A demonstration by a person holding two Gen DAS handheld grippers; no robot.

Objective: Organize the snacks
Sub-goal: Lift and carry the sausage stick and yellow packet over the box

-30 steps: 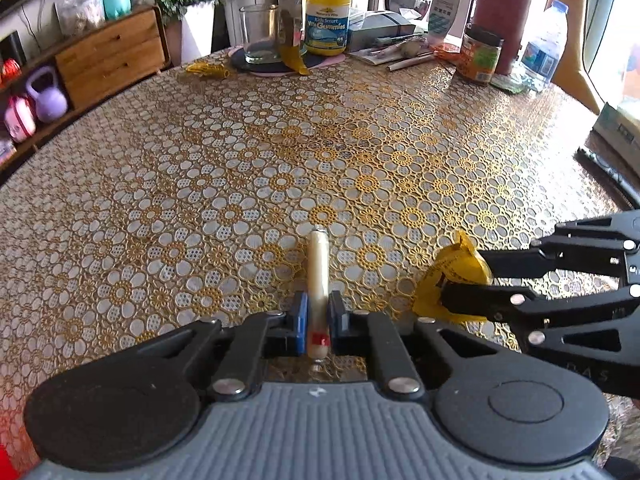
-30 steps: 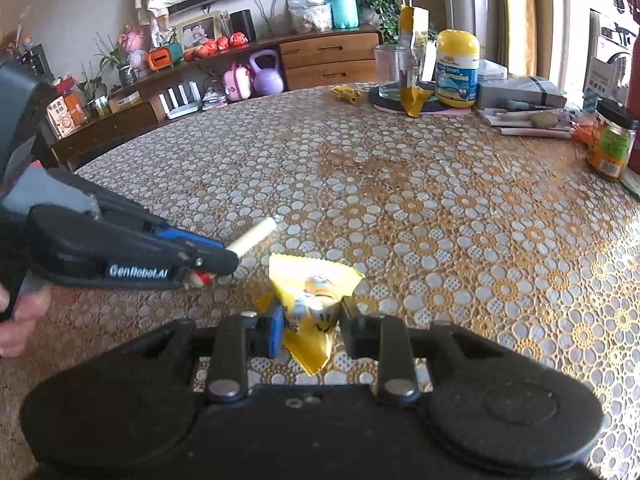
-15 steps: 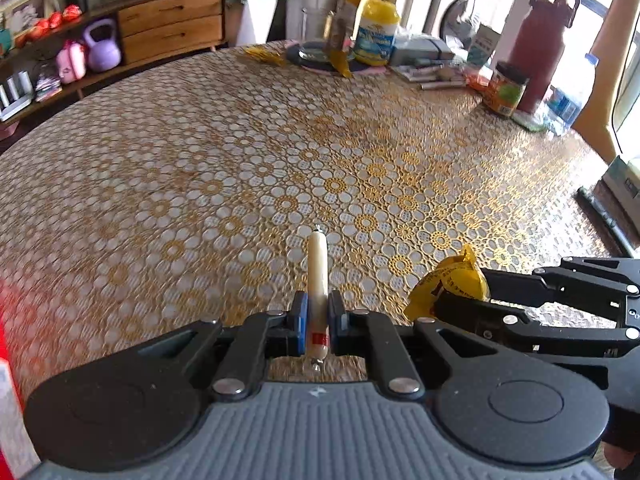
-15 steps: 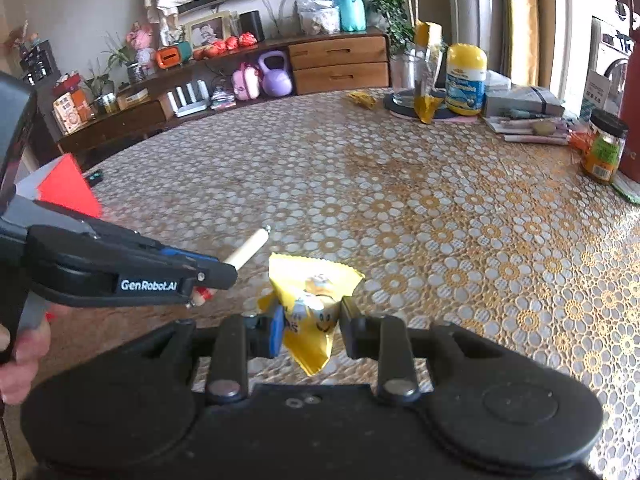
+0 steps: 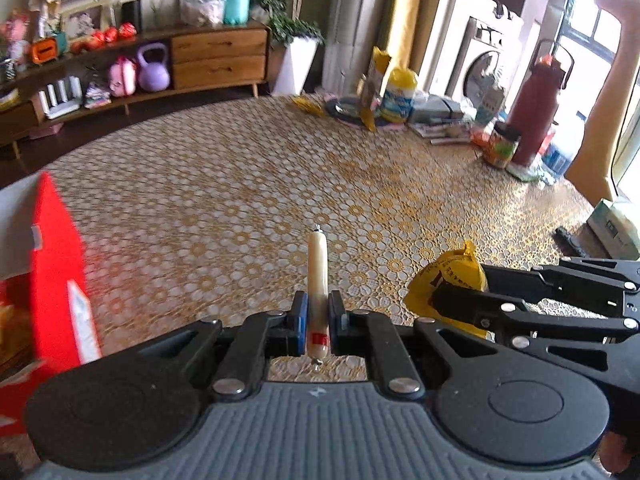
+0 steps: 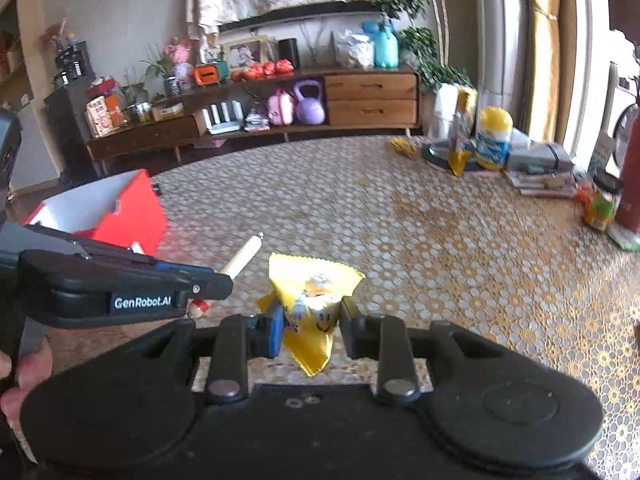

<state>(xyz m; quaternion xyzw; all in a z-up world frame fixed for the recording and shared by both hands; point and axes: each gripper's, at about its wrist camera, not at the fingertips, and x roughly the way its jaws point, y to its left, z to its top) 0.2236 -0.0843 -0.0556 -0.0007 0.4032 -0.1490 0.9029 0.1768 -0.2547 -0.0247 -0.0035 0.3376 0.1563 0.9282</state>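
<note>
Left wrist view: the left gripper (image 5: 318, 316) is clamped on a pale sausage stick (image 5: 317, 276), its blue pads pressing the lower part of the stick just above a red label band; the stick runs forward between the jaws and ends in a small metal clip. The stick is off the table (image 5: 240, 184), which is covered with a gold-and-white floral lace cloth. Right of the sausage stick, the right gripper (image 5: 448, 292) reaches in from the frame edge — its black fingers closed on a yellow snack packet (image 5: 452, 270). Left of the sausage stick, at the frame edge, stands a red box (image 5: 56, 264) with a white inner wall; its contents cannot be made out.

Right wrist view: the right gripper (image 6: 310, 330) holds the yellow snack packet (image 6: 312, 304) between narrow-set jaws, the packet's crimped top rising above the pads and its pointed lower corner hanging below them. Left of the packet, the left gripper (image 6: 216, 280), marked "GenRobot.AI", carries the sausage stick (image 6: 244, 256) tilted up and away; a person's hand (image 6: 24, 376) grips its handle. Beyond the left gripper sits the red box (image 6: 120, 216), open at the top. At the far side of the table from the packet — a yellow-capped bottle (image 6: 494, 140), a glass (image 6: 442, 132) and a jar (image 6: 602, 206).
</note>
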